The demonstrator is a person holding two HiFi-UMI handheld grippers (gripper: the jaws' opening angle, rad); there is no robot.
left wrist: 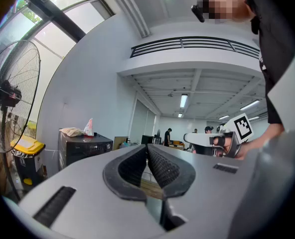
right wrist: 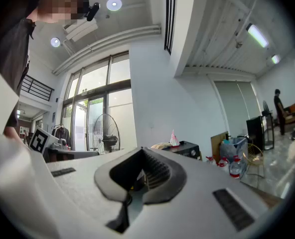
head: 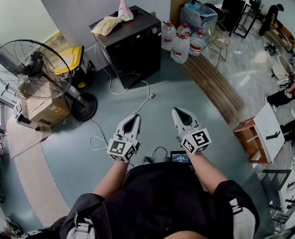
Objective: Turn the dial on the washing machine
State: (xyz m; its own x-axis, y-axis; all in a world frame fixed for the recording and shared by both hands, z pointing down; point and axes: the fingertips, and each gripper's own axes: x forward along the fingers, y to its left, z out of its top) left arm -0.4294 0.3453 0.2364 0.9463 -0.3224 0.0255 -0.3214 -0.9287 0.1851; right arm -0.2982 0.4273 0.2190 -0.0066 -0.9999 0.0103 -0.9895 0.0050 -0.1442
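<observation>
The black washing machine (head: 130, 36) stands against the far wall, well ahead of both grippers; its small dial (left wrist: 108, 146) shows on the front panel, and the dial (right wrist: 191, 152) also shows in the right gripper view. A crumpled brown bag (head: 106, 25) and a pink-white packet (head: 124, 10) lie on its top. My left gripper (head: 133, 118) is held level at waist height, its jaws shut with nothing between them. My right gripper (head: 180, 112) hangs beside it, also shut and empty. In their own views the left gripper (left wrist: 147, 147) and right gripper (right wrist: 143, 151) point toward the machine.
A large standing fan (head: 33, 68), a yellow bin (head: 70, 59) and a cardboard box (head: 43, 108) stand to the left. A white cable (head: 127, 91) trails over the floor. Water bottles (head: 181, 44) and wooden planks (head: 212, 83) lie at right, with a white cabinet (head: 269, 131) beyond.
</observation>
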